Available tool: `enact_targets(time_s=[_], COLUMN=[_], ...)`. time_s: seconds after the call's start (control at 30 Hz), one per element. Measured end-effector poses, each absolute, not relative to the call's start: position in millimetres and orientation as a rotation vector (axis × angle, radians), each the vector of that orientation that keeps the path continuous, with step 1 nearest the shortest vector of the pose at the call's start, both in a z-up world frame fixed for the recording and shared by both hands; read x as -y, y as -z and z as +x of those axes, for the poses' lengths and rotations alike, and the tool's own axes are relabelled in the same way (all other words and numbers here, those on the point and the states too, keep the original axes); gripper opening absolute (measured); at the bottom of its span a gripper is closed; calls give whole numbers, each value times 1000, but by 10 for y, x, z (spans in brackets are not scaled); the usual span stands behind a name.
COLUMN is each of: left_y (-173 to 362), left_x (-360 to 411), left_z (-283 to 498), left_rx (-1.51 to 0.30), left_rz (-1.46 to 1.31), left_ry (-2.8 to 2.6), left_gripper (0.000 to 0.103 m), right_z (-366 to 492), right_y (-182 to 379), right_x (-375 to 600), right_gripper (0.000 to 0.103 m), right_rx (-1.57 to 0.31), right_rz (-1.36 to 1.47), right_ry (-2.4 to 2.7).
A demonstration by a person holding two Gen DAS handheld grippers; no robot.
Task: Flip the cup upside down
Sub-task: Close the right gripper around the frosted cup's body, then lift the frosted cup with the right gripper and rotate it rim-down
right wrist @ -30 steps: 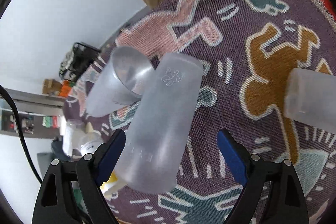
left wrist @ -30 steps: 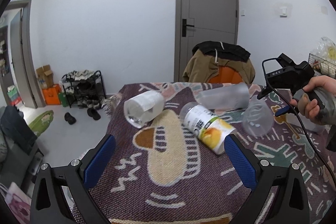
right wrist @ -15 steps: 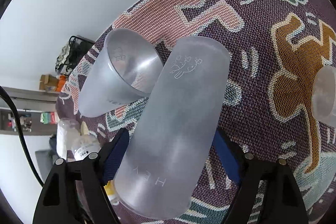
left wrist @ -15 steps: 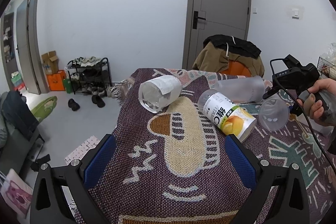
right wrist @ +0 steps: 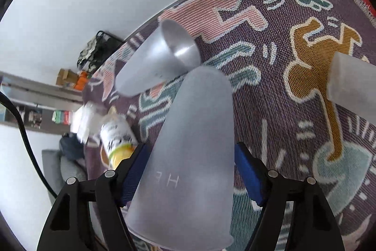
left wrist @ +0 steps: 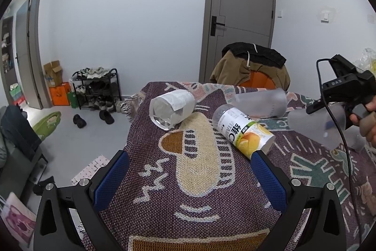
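Patterned tablecloth, right claw gripping cup (frosted)

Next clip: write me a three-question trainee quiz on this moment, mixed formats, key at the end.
1. True or false: the right tool is clamped on a frosted cup.
2. Which item lies nearest the left tool? A) orange-label bottle B) clear jar C) the held cup
3. Fill in: the letters printed on the held cup read ___.

Key: 1 true; 2 A; 3 HEY, though the last letter is faint.
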State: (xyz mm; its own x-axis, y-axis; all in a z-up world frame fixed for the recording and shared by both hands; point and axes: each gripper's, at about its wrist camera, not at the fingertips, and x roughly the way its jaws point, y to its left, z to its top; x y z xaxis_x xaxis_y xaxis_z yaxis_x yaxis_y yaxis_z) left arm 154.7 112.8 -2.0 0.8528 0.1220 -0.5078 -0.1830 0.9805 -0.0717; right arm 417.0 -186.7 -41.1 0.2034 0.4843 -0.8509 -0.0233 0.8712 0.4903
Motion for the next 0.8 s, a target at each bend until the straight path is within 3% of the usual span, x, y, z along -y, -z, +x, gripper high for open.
enact_targets(time_s=[0.8], left_y=[63], left_x=[-940], left_z=[1039], left_rx=[-534], left_rz=[-133], left_ry=[-137], left_gripper=[103], right_z=[2657], right_y=[186], right_x=[1946], right_gripper=[73], right_rx=[-1233], right_rz=[214], right_ry=[-532])
